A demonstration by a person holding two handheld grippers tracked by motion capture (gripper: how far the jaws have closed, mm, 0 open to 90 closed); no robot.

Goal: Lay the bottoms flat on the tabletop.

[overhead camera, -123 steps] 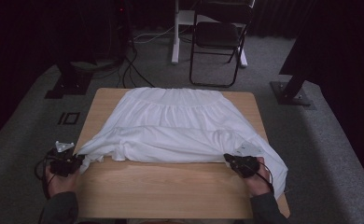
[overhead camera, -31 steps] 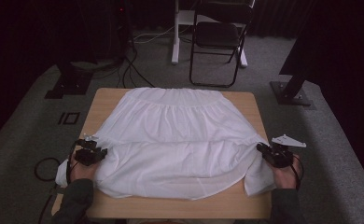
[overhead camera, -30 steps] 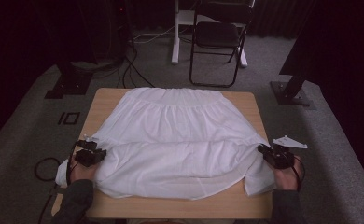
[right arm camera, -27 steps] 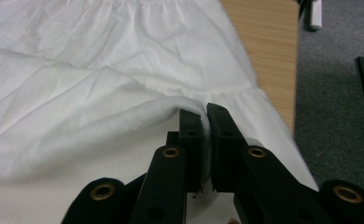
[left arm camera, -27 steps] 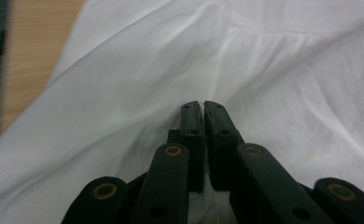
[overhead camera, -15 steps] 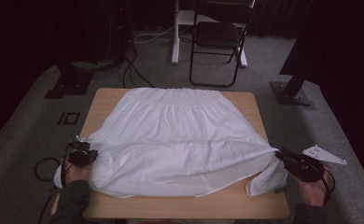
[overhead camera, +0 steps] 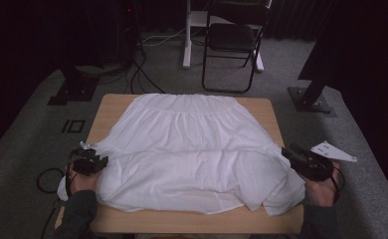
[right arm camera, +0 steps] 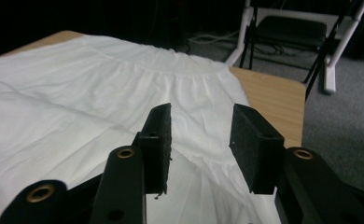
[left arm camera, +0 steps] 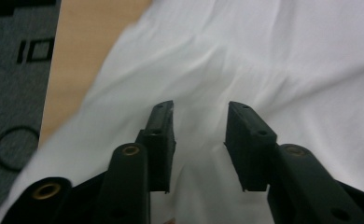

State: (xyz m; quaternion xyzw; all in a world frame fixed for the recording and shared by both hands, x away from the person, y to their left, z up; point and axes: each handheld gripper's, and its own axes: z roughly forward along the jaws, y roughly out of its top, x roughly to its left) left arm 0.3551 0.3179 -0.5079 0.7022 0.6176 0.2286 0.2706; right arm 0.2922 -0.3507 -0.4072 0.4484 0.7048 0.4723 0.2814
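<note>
A white skirt (overhead camera: 192, 149) lies spread across the tabletop (overhead camera: 276, 119), its gathered waistband toward the top of the frame and its hem folded up over the lower half, so a doubled layer sits in the lower middle. The left tool (overhead camera: 93, 163) is at the lower left of the high view, right at the fold's edge; in the left gripper view its jaws stand apart, having just been opening, with cloth lying loose below and between them but nothing pinched (left arm camera: 198, 135). The right tool (overhead camera: 301, 162) hovers at the lower right edge, and it too has just been spreading its jaws; in the right gripper view they are parted above the fabric with nothing gripped (right arm camera: 201, 140). Now the risks: the lower right corner of the skirt droops over the tabletop's edge, so its weight could drag the fold askew. A jaw lifting away could also snag the thin cloth and pull the fresh fold open. A white plate (overhead camera: 334, 151) rides beside the right tool. No brand, label or writing is readable anywhere, not on the skirt, not on the tools. A folding chair (overhead camera: 234, 40) stands at the top, well apart.
</note>
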